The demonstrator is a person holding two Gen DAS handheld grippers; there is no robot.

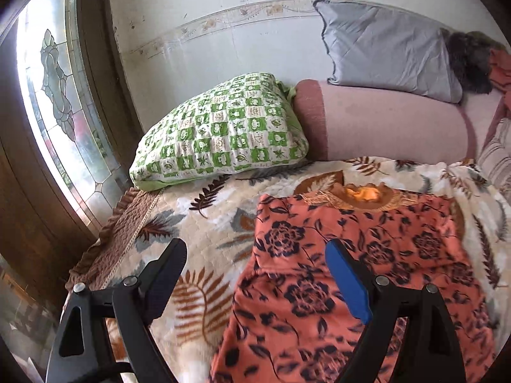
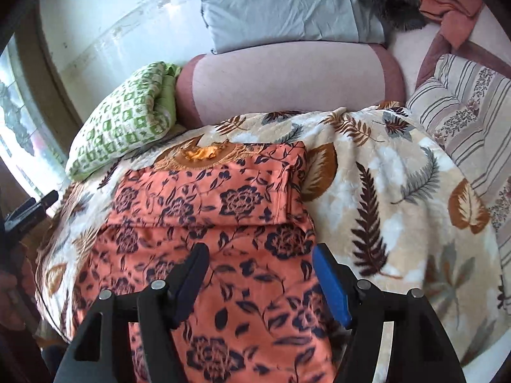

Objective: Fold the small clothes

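Note:
An orange garment with dark floral print lies flat on a leaf-patterned blanket. Its embroidered neckline is at the far end. In the right wrist view the garment has its right side folded inward over the body, with the fold edge near the blanket. My left gripper is open and empty, hovering over the garment's left edge. My right gripper is open and empty, hovering above the garment's lower middle. The left gripper also shows at the far left of the right wrist view.
A green checked pillow and a pink bolster lie at the far end, with a grey pillow behind. A striped cushion sits at right. A stained-glass window and the bed's left edge are at left.

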